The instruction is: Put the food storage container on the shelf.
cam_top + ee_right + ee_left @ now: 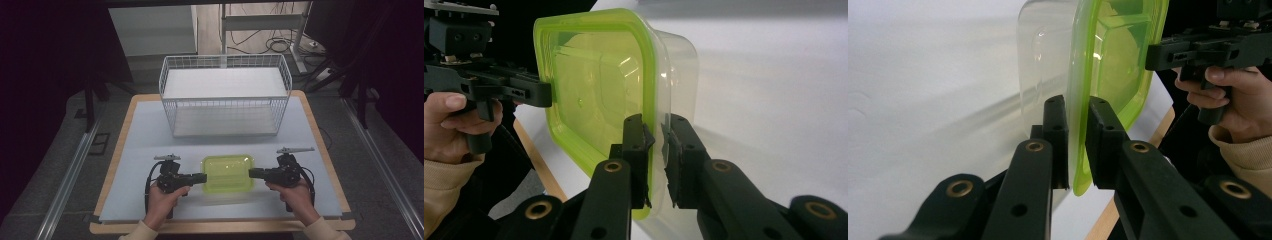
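- A clear plastic container (227,174) with a lime-green lid (226,167) sits on the pale surface (145,135), near its 6 o'clock edge and about midway across in the high view.
- The left gripper (201,177) comes in from the container's 9 o'clock side, held in the person's left hand (164,197).
- In the left gripper view its two black jaws straddle the lid's rim (1077,145), one on each side, pressed close against the thin green edge, pinching it.
- The right gripper (253,173) comes in from the container's 3 o'clock side, held in the right hand (295,196).
- In the right gripper view its jaws stand on either side of the lid's rim (650,150) at the container's end, closed in on it with only the rim between them.
- A white wire basket (225,95) stands on the surface at 12 o'clock from the container, well apart from it, near the far edge.
- Beyond the surface, a metal frame leg (300,42) and loose cables (280,45) lie on the floor.
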`<action>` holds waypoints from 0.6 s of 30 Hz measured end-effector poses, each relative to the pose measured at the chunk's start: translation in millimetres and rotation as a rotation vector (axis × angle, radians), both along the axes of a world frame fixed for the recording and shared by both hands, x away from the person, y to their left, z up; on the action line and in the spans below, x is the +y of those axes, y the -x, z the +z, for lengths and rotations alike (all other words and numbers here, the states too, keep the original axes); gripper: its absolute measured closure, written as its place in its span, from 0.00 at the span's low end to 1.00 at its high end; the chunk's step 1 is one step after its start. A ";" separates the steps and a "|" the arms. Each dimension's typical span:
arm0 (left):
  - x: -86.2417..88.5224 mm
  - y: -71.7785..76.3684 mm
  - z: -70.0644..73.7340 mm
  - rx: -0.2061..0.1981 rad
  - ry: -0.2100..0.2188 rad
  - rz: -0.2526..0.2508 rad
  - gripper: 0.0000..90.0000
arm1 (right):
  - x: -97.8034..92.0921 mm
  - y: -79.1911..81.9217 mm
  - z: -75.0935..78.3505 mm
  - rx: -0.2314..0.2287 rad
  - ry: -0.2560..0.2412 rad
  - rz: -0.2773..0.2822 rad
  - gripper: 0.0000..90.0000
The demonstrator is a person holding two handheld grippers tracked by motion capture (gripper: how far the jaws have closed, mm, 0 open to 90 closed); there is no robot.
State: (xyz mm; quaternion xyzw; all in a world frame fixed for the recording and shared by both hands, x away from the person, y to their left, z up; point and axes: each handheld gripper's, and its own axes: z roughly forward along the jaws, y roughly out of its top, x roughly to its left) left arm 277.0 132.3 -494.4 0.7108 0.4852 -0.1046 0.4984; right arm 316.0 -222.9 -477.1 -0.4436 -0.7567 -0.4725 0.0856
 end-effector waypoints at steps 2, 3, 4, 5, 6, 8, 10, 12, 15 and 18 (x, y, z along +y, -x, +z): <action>0.1 -0.9 1.9 -0.004 -0.001 0.001 0.90 | 0.3 -0.8 2.0 -0.006 0.000 -0.001 0.89; 0.4 -1.7 4.5 -0.009 0.002 0.002 0.90 | 0.2 -1.1 3.2 -0.010 -0.001 -0.001 0.89; 0.5 -2.3 6.4 -0.013 0.001 -0.001 0.90 | 0.2 -1.3 4.1 -0.013 -0.002 -0.001 0.89; 0.5 -2.3 6.4 -0.013 0.001 -0.001 0.90 | 0.2 -1.3 4.1 -0.013 -0.002 -0.001 0.89; 0.9 -3.2 9.1 -0.021 0.001 -0.001 0.90 | 0.3 -1.6 5.6 -0.017 -0.003 -0.001 0.89; 1.3 -4.4 14.2 -0.031 0.002 0.001 0.90 | 0.6 -2.7 9.5 -0.024 -0.005 -0.002 0.89; 2.3 -6.2 20.8 -0.046 -0.001 0.004 0.89 | 1.4 -5.4 16.1 -0.039 -0.010 -0.002 0.89; 2.8 -7.0 23.5 -0.051 -0.001 0.007 0.90 | 1.9 -5.8 18.0 -0.041 -0.009 -0.002 0.89; 4.2 -9.0 27.7 -0.057 -0.005 0.007 0.90 | 3.5 -7.8 23.7 -0.056 -0.011 -0.001 0.89; 4.7 -10.4 32.4 -0.061 -0.007 0.012 0.90 | 4.8 -9.1 27.3 -0.062 -0.009 -0.004 0.89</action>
